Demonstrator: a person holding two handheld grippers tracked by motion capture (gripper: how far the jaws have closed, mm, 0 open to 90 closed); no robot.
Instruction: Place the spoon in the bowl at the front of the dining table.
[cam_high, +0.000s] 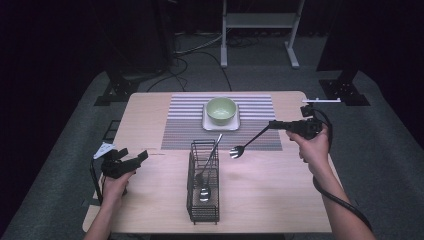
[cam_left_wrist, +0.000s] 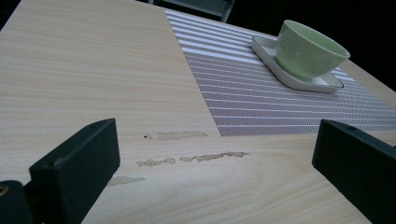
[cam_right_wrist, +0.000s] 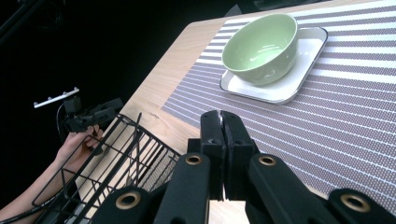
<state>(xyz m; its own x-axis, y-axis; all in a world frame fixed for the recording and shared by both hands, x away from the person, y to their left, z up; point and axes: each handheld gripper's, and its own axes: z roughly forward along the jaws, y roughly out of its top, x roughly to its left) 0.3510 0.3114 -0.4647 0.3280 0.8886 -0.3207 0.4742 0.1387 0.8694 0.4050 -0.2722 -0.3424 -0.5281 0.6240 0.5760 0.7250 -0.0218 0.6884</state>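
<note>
Right gripper (cam_high: 272, 124), frame right, clamped on fork (cam_high: 248, 141) handle, seemingly above the table (cam_high: 150, 115); left gripper (cam_high: 142, 156), lower left, jaws apart, holding nothing.

Both forearms are bare, with no sleeves. The left gripper (cam_high: 131, 162), at lower left, is matte black with blocky jaws. The right gripper (cam_high: 280, 125), at right, is black with brass-coloured screws and a thick black cable.
</note>
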